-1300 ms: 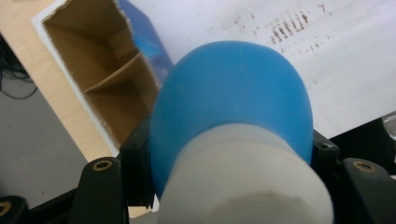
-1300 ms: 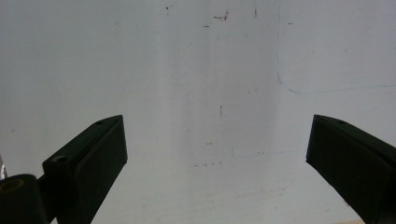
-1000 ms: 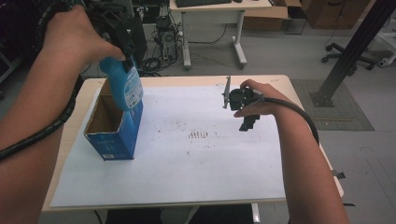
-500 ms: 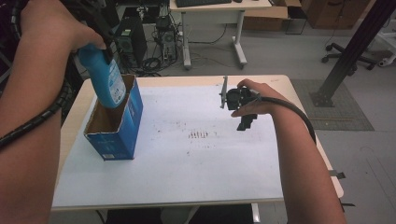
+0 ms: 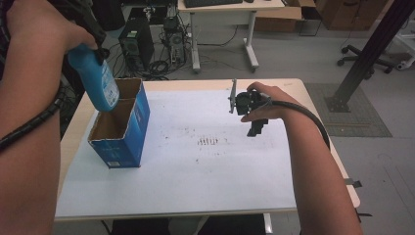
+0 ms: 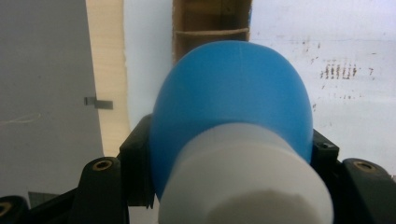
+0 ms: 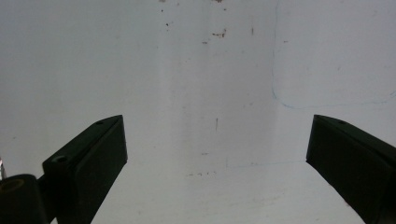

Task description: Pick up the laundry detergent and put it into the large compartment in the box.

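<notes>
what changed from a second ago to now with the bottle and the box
The left gripper, shut on the blue bottle throughout, lifted it up and out of the blue cardboard box, toward the table's far left edge; the bottle now hangs tilted over the box's rim. The box, the right gripper with its open jaws, and the white table stayed put.

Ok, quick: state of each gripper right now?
Left gripper: shut on the blue bottle, held above the blue box.
Right gripper: open, nothing between its jaws, over the white table.
</notes>
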